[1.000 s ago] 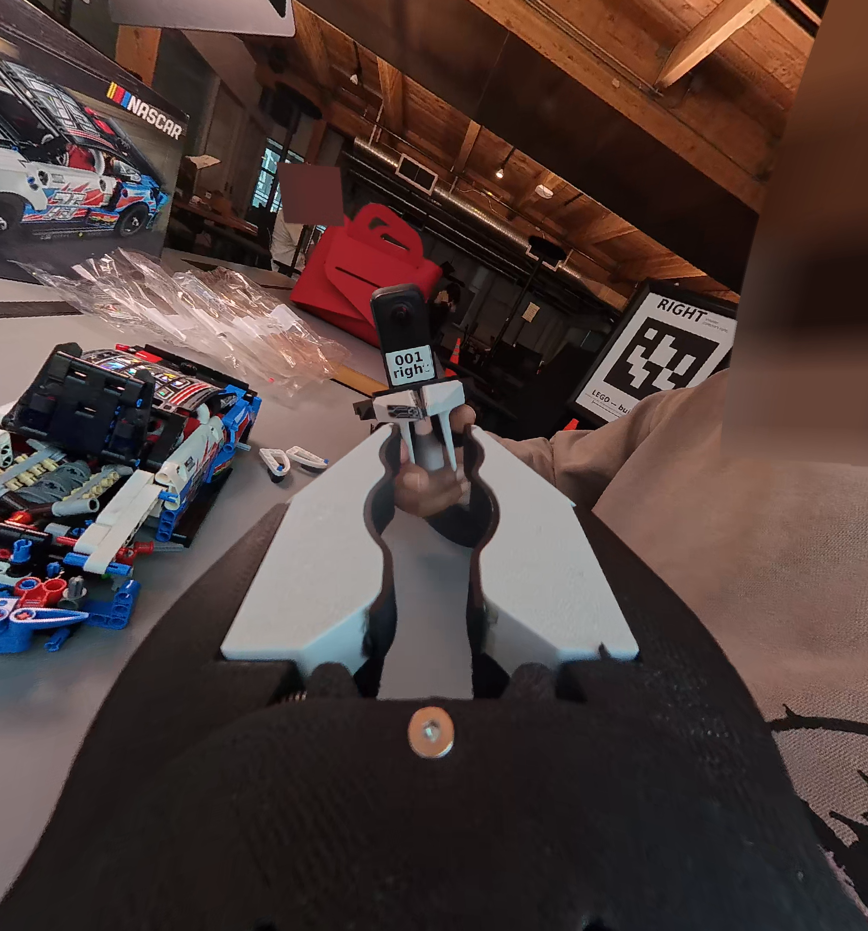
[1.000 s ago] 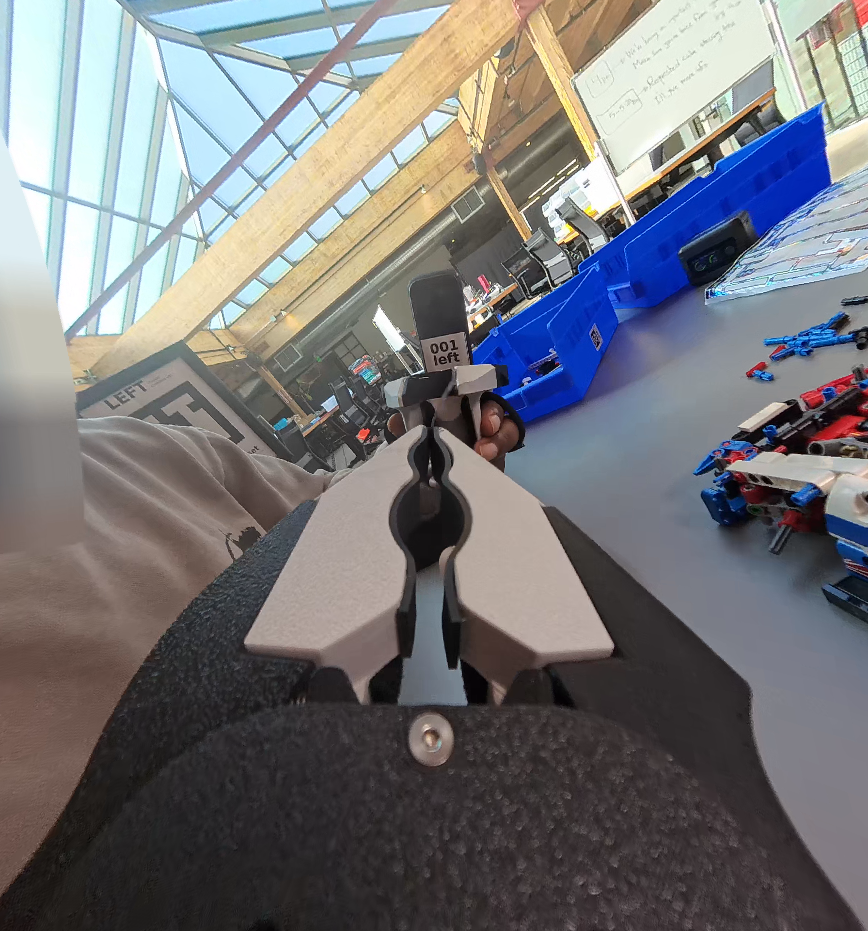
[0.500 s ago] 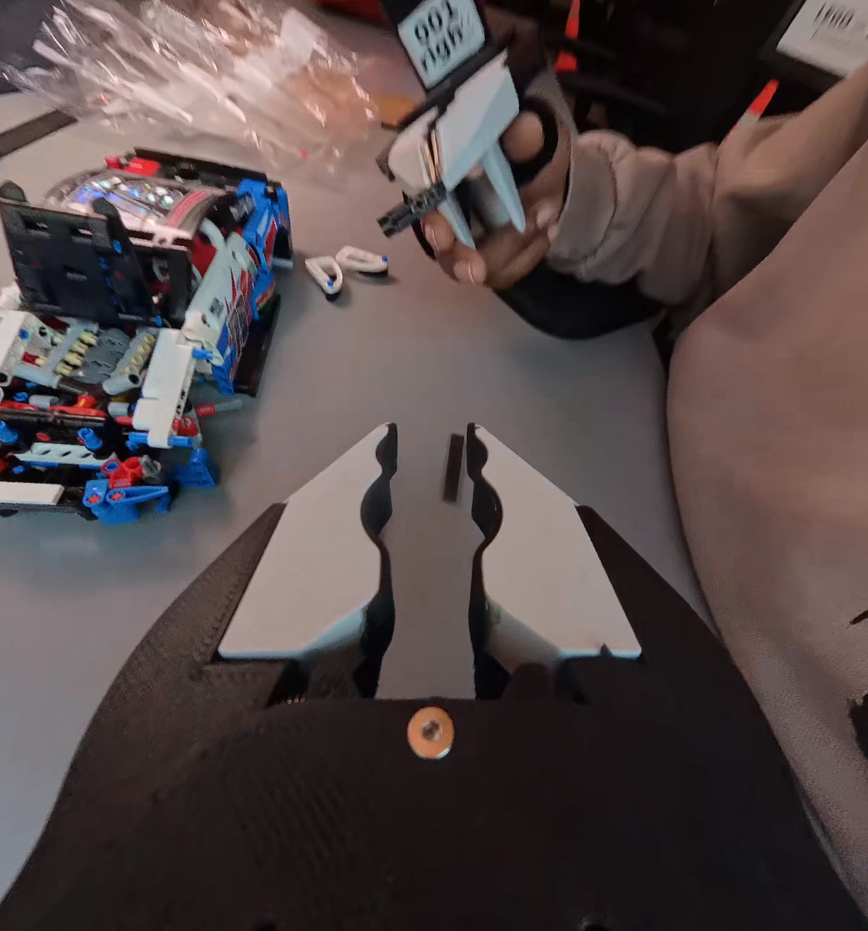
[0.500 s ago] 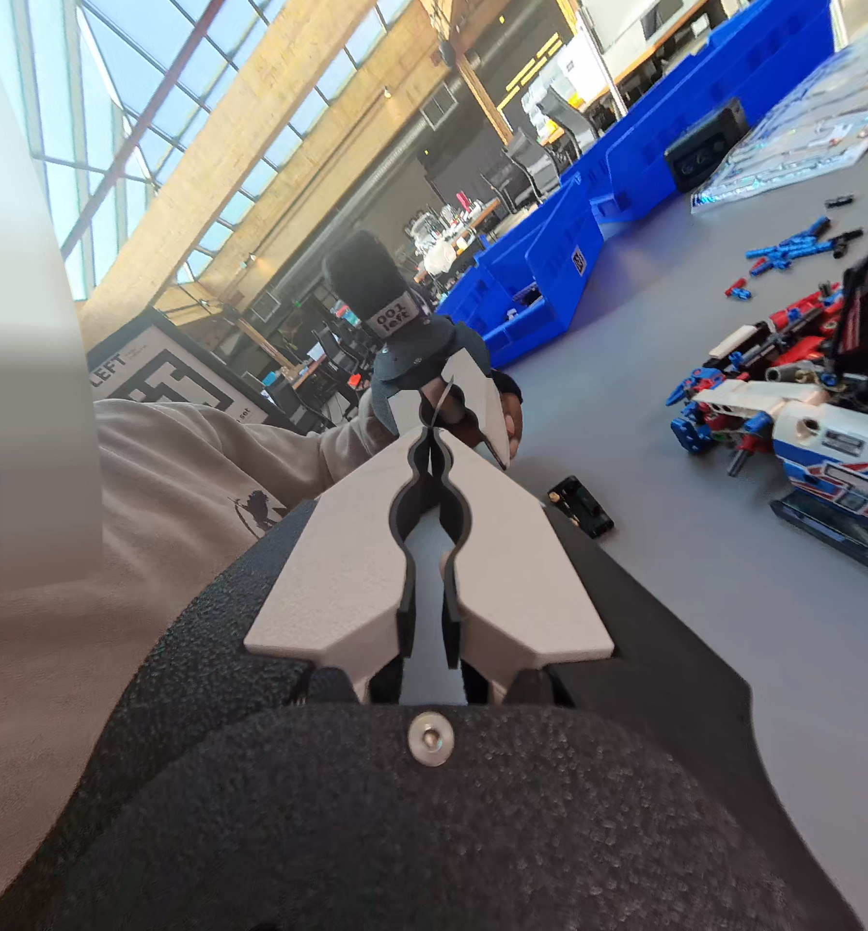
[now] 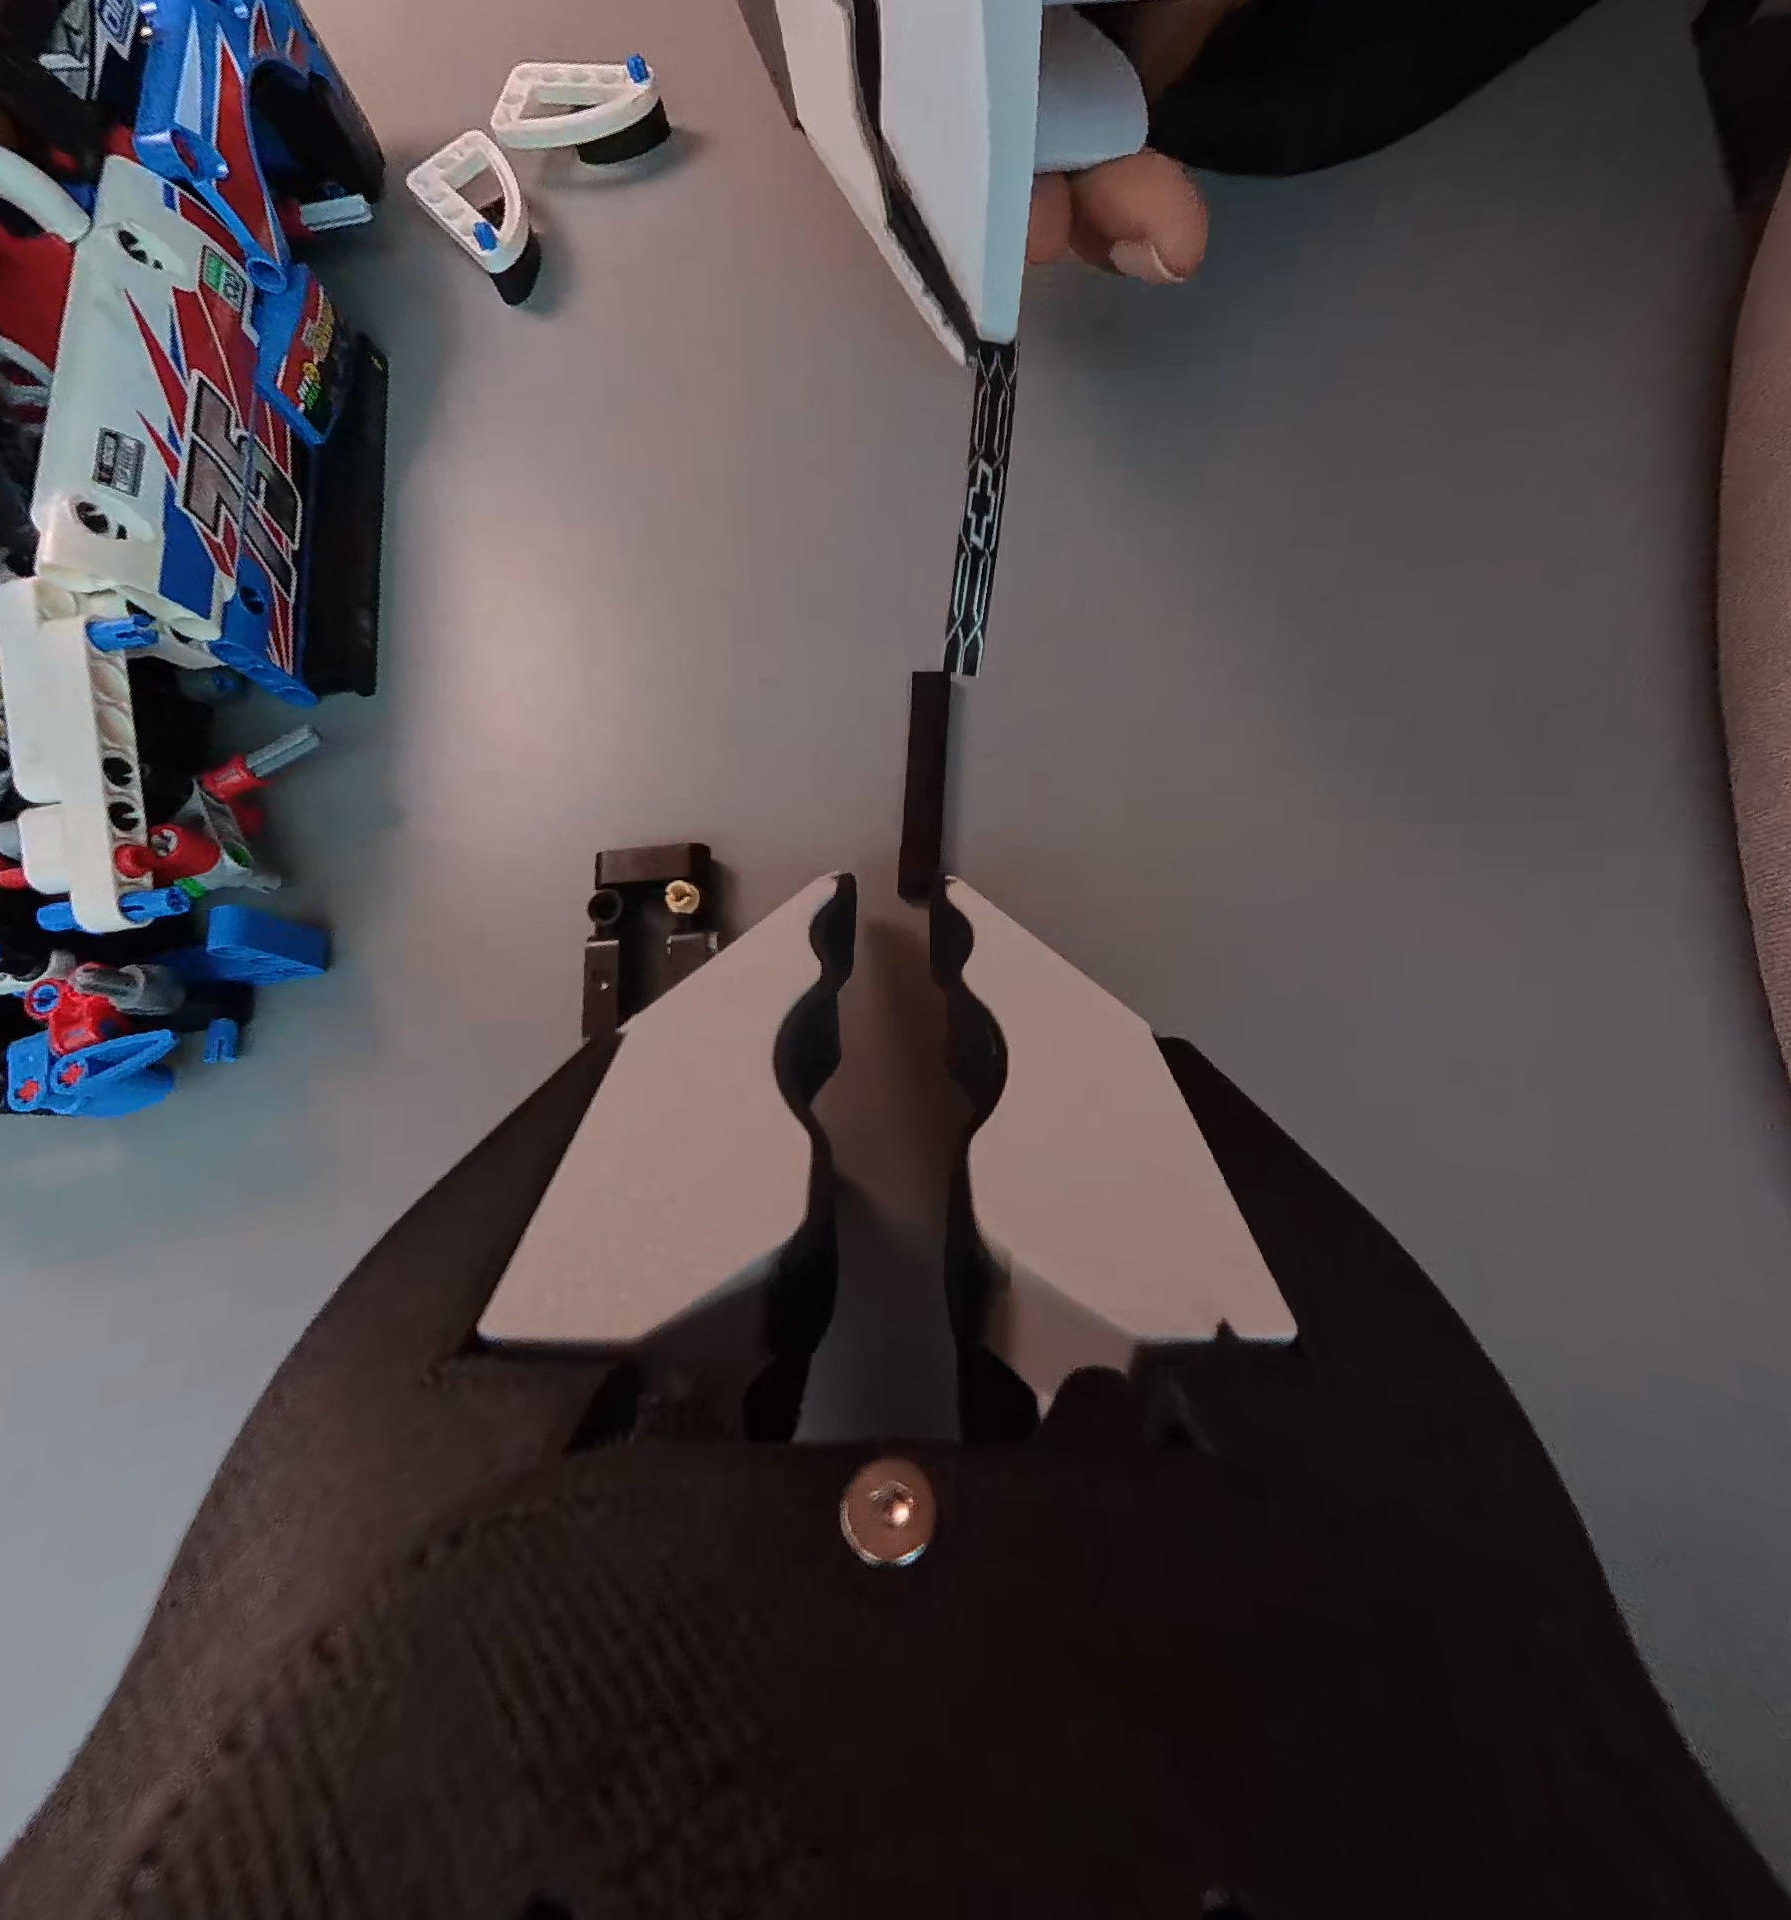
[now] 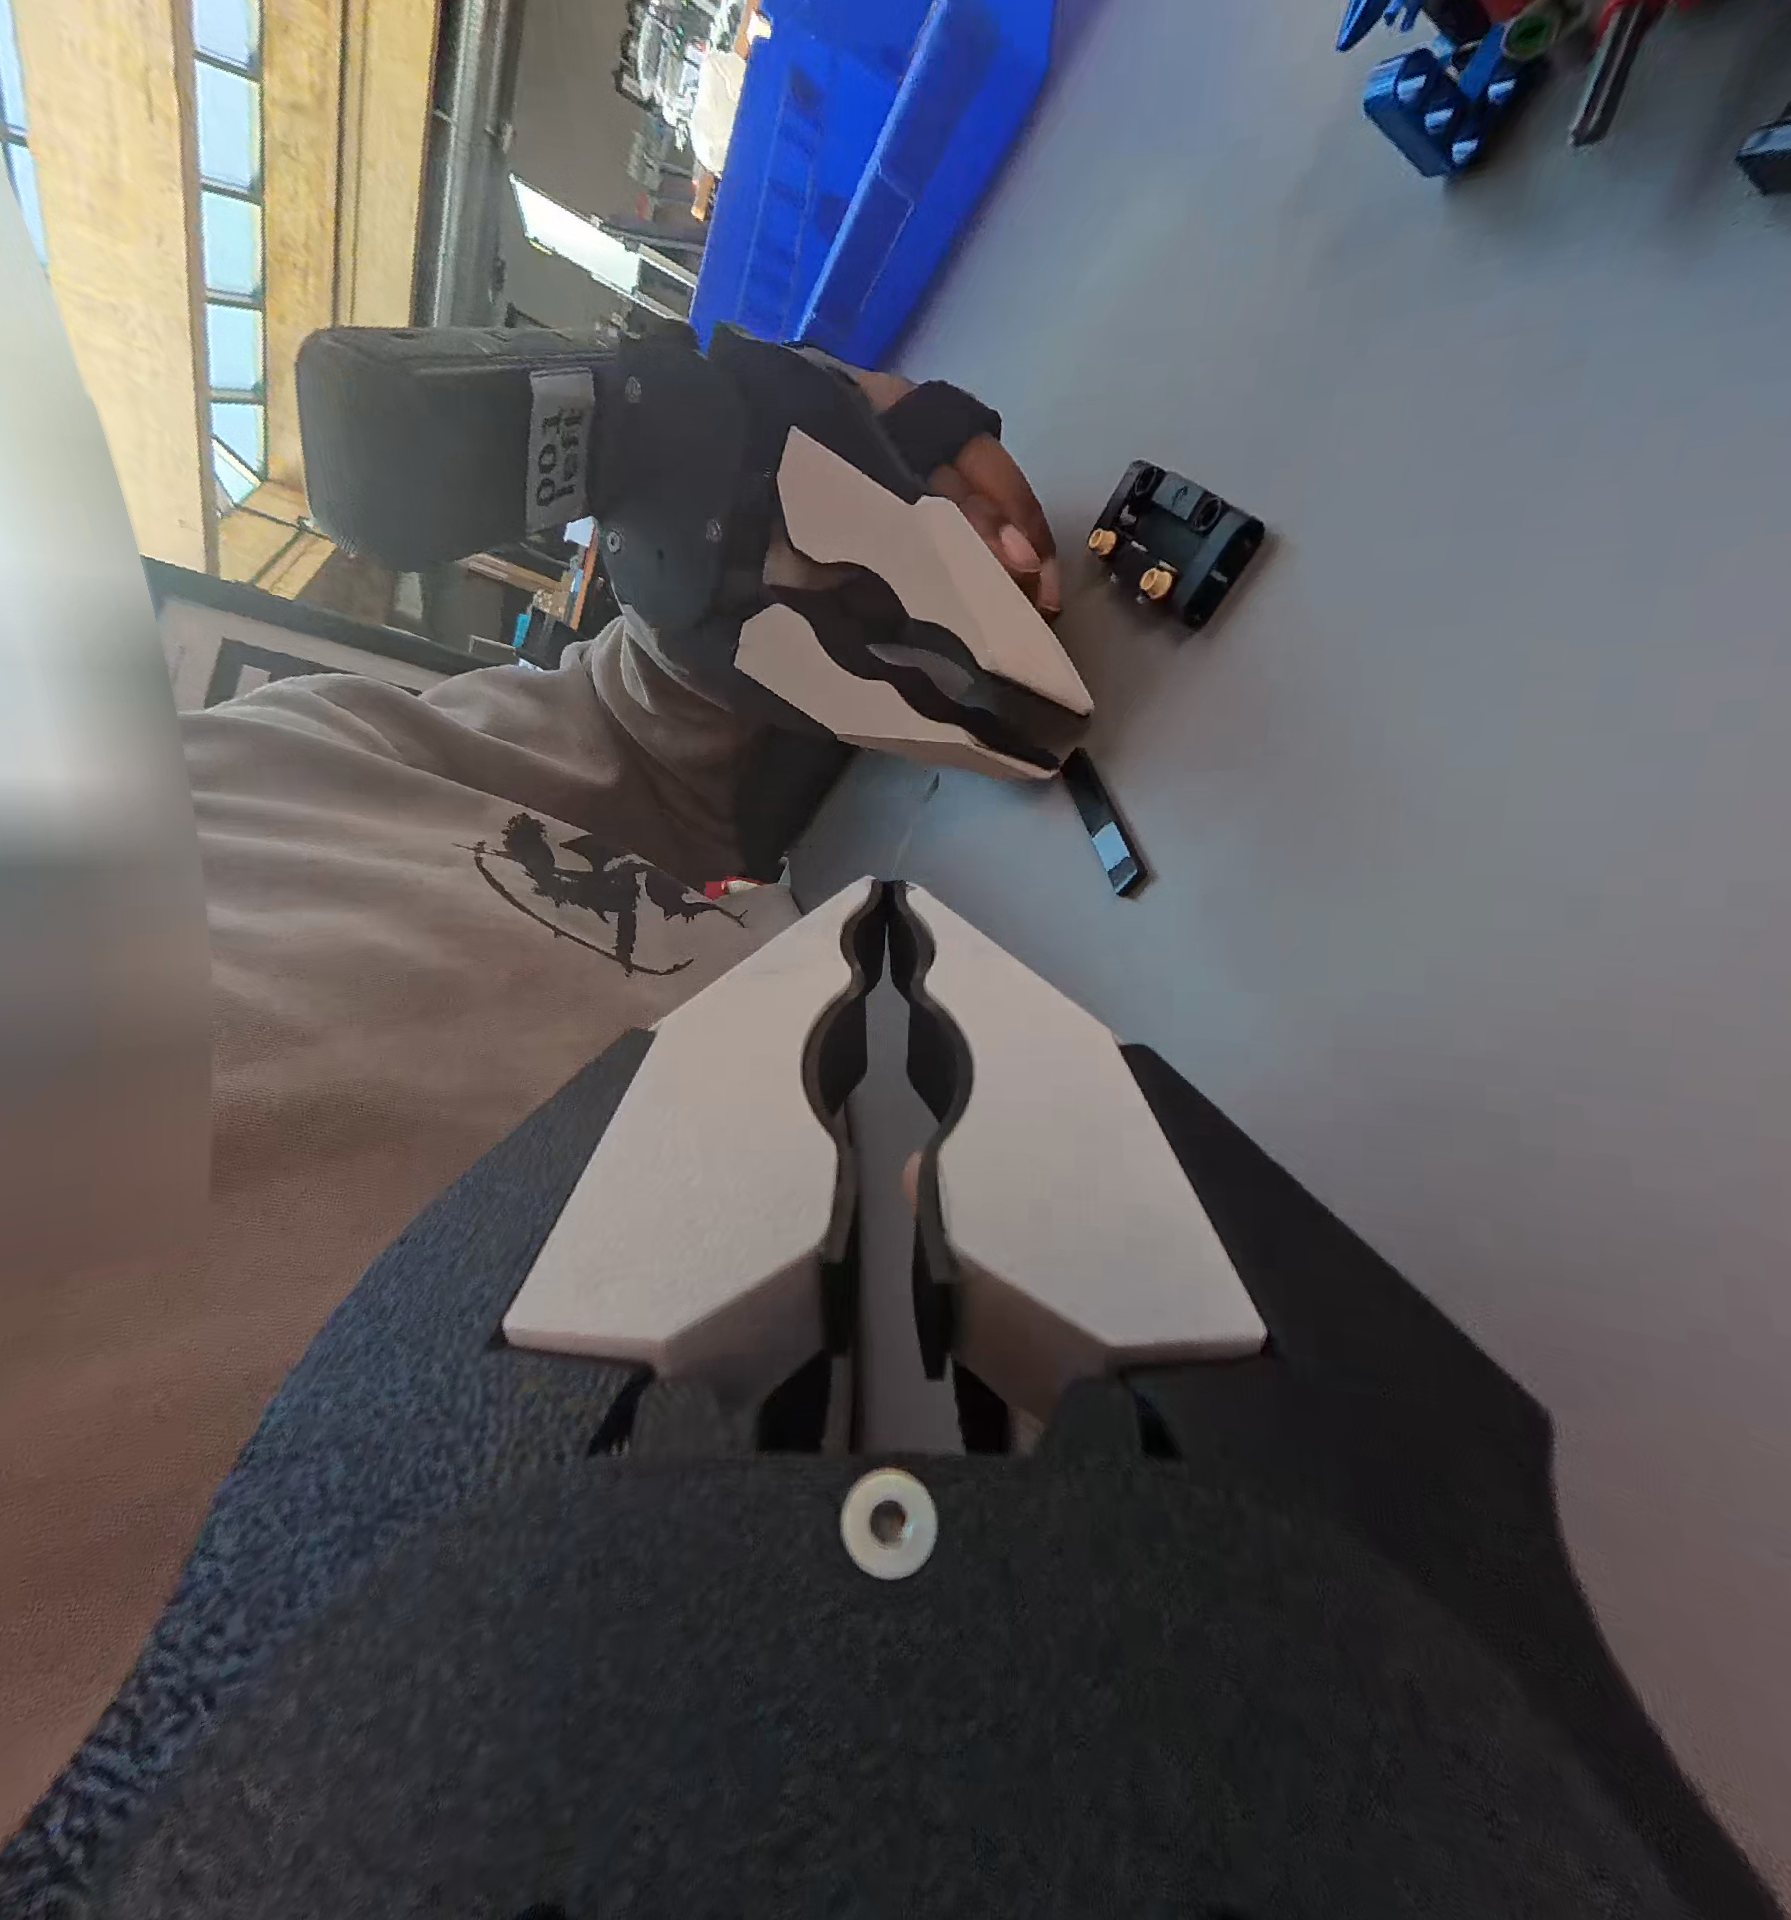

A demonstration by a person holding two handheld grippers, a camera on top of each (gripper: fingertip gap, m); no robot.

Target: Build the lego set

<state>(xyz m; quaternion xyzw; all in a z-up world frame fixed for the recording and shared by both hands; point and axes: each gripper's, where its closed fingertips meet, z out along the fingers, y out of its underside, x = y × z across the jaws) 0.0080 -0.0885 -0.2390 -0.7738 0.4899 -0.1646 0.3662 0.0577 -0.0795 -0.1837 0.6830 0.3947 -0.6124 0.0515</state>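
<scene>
looks like a big open workshop or maker space in a converted industrial building. there's a heavy timber beam (image 6: pixel 112 260) with skylight panes (image 6: pixel 231 239) next to it, blue plastic bins (image 6: pixel 870 177) sitting on a wide grey table (image 6: pixel 1493 623), and more cluttered work desks (image 6: pixel 600 260) further back. a half-built lego race car (image 5: pixel 174 499) sits on the table too.

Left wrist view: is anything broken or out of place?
Nothing looks broken. A black brick with tan pins and two white curved pieces lie loose on the grey table, apart from the blue-and-white Lego car.
</scene>
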